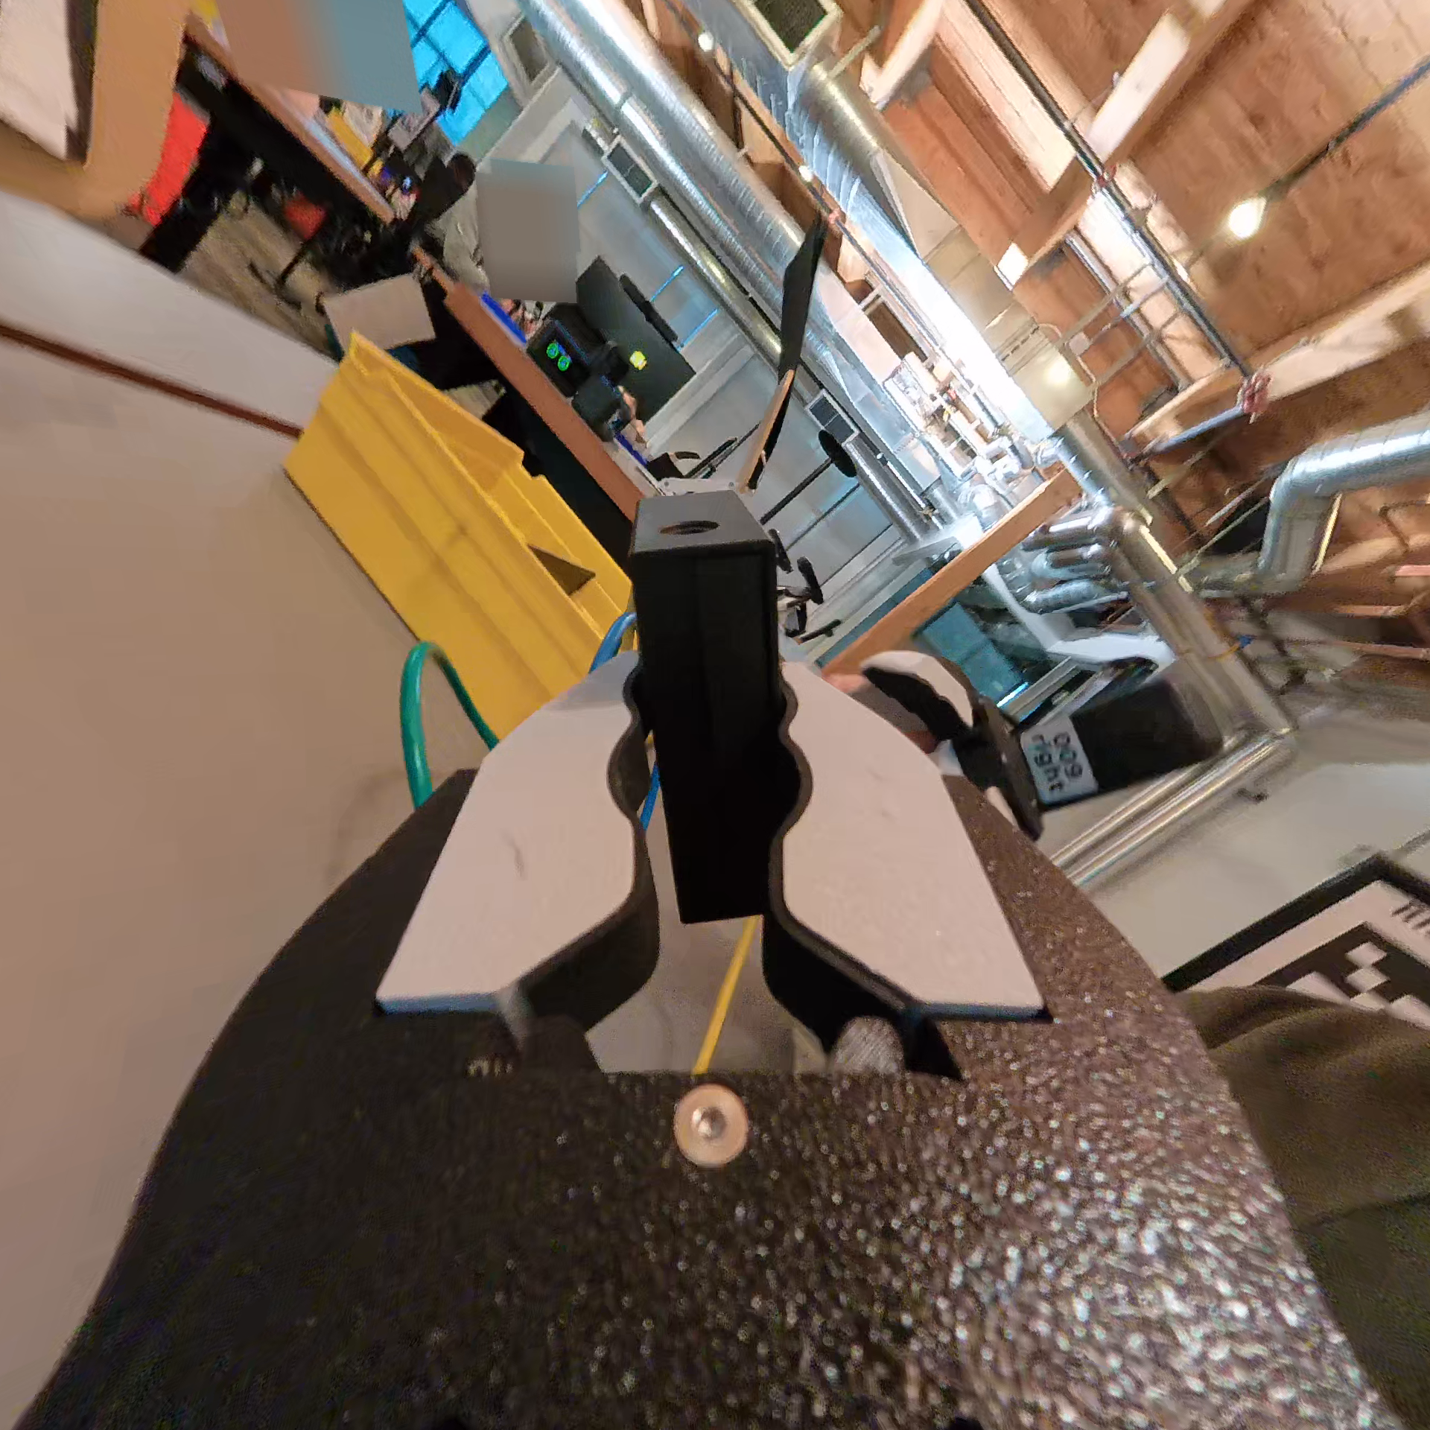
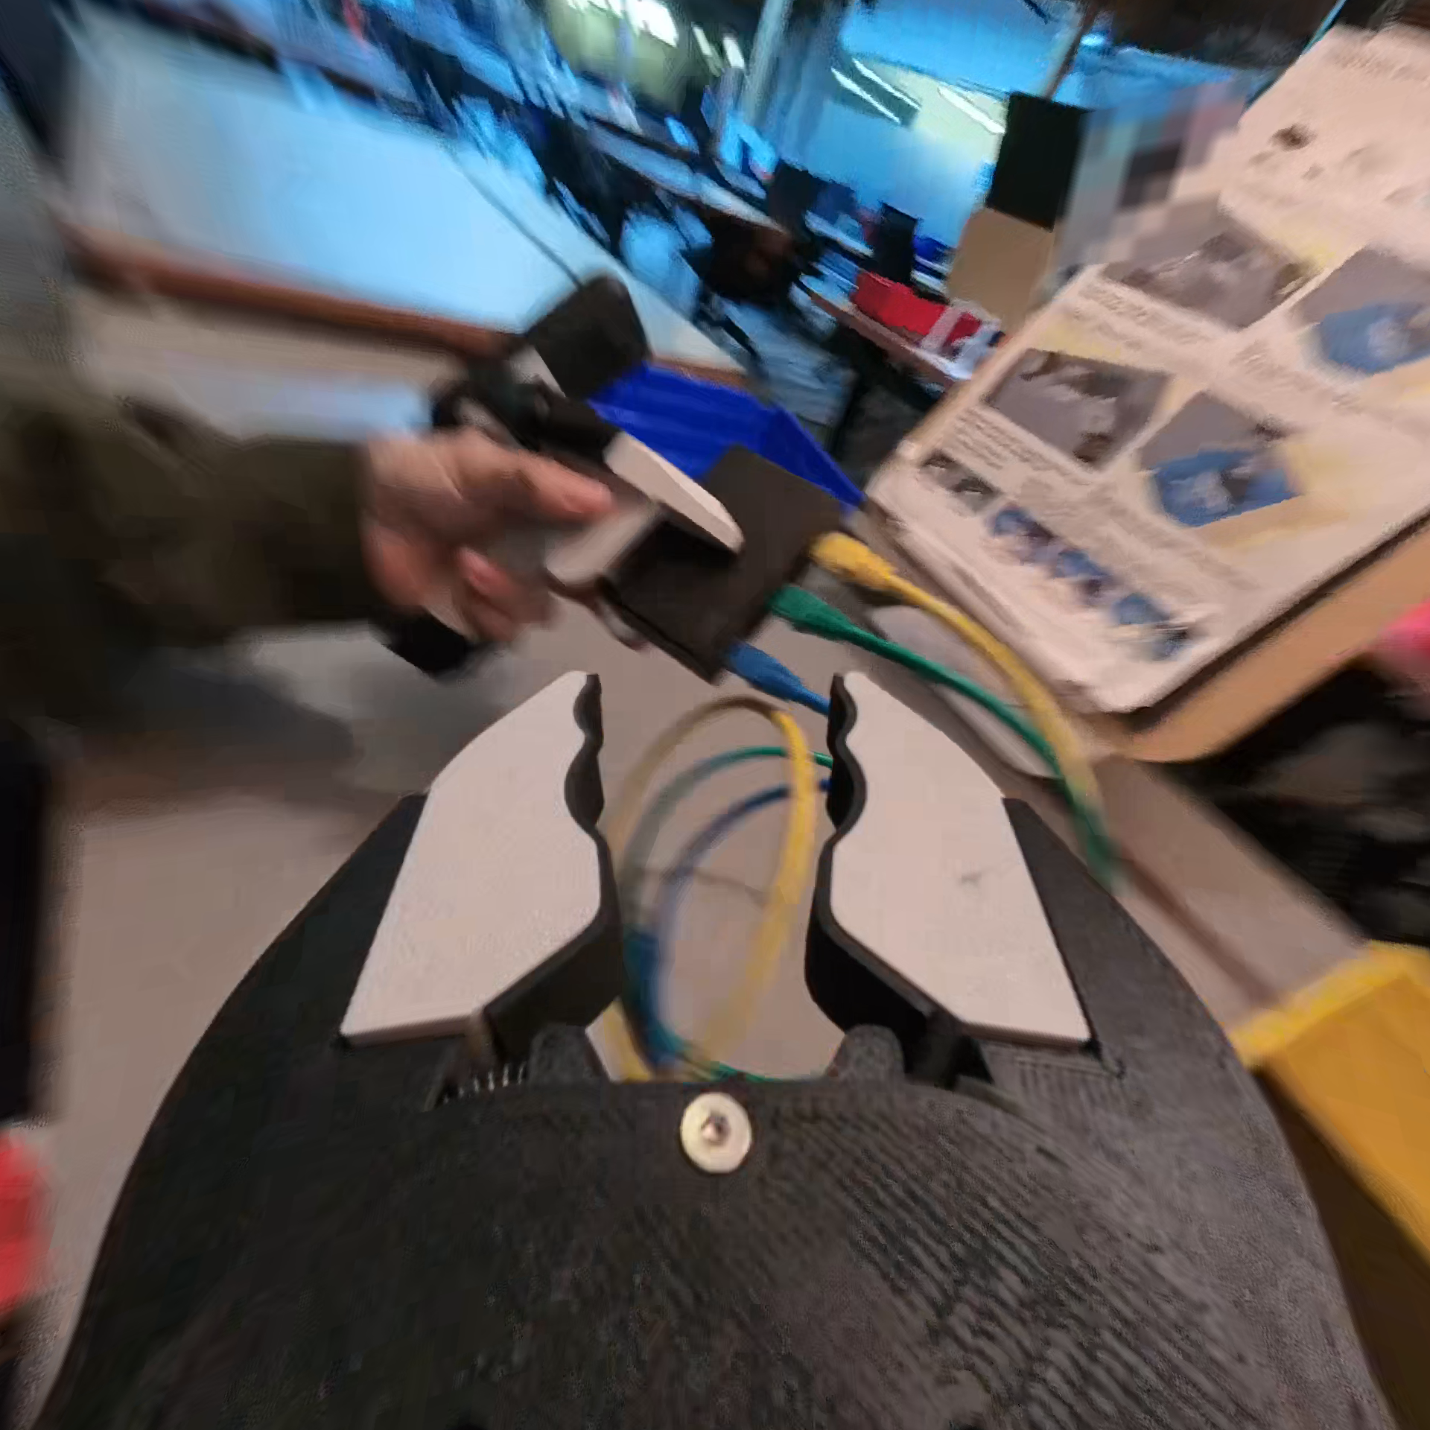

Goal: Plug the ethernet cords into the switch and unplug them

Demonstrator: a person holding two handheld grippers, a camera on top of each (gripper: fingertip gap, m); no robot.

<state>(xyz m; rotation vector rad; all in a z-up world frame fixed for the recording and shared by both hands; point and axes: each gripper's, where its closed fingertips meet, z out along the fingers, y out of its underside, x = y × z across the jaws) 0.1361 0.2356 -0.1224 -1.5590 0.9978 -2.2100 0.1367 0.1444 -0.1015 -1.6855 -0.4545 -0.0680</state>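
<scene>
The left gripper (image 1: pixel 708 766) has its pale, wavy-edged fingers (image 1: pixel 534 843) clamped on the switch (image 1: pixel 708 696), a smooth matte black box lifted above the beige table (image 1: pixel 155 696). In the right wrist view, three rubbery cords, yellow (image 2: pixel 952 611), green (image 2: pixel 874 638) and blue (image 2: pixel 774 673), sit plugged into the switch's side. The right gripper (image 2: pixel 716 696) stands wide and empty just below the switch, cord loops showing between its fingers.
</scene>
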